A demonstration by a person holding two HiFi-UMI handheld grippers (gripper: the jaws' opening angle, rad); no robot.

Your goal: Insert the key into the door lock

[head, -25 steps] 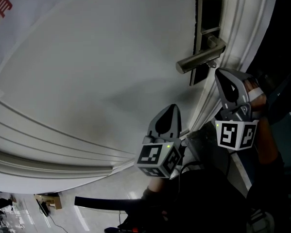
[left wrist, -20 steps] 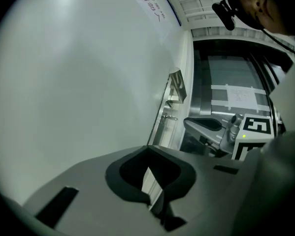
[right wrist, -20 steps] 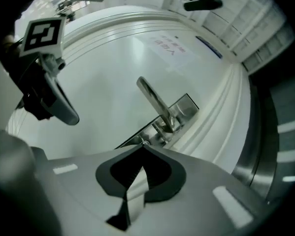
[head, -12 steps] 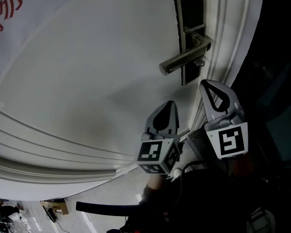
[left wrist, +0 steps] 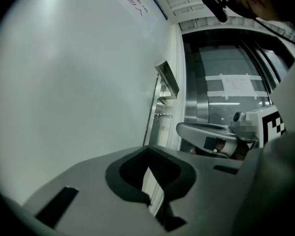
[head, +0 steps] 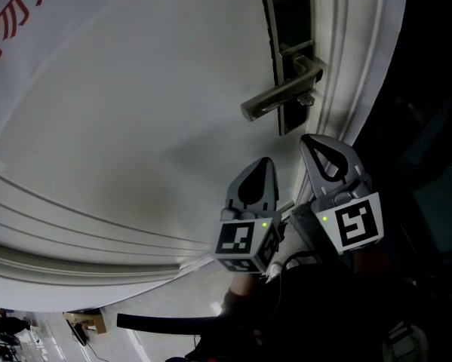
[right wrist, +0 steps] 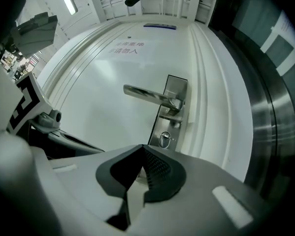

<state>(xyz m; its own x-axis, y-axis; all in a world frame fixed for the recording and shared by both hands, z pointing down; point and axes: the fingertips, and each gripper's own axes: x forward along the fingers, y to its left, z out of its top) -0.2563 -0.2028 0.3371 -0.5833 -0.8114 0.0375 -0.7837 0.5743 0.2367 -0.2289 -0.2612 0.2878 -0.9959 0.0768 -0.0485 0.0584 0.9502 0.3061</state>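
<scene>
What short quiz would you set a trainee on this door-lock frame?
1. True or false: the right gripper is touching the lever handle.
2. In the right gripper view, where is the keyhole? A) above the lever handle; B) below the lever handle, on the same lock plate; C) on the door frame.
3. In the head view, which has its tip nearer the lock plate, the left gripper or the right gripper?

Key: 1. False, there is a gap between them. 2. B. 3. The right gripper.
</scene>
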